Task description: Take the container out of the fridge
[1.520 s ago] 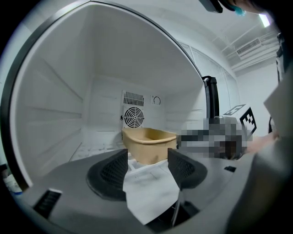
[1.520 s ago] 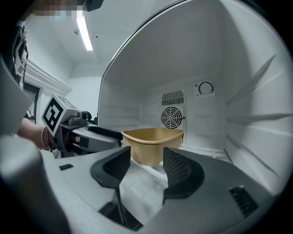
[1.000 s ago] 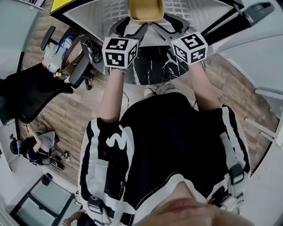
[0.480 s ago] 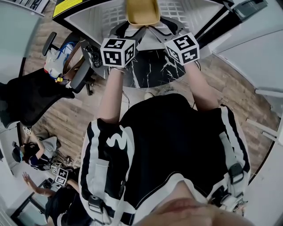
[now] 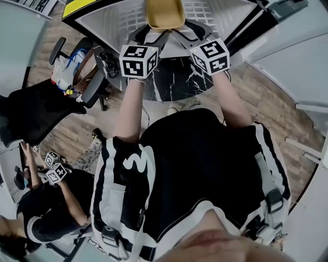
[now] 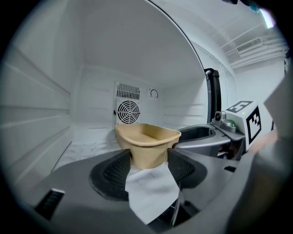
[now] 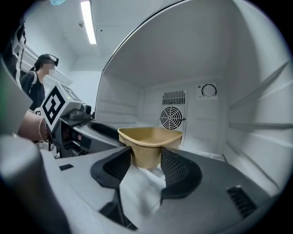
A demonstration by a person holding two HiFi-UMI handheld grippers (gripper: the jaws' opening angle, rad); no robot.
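The left tongs and right tongs stay clamped on the tan container, barely shifted.

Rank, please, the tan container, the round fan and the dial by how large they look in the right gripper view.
1. tan container, largest, though it is also nearest the camera
2. round fan
3. dial

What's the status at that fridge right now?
Left tongs, right tongs: both shut on near end of tan container. Container inside fridge, not yet out. Path out looks clear.
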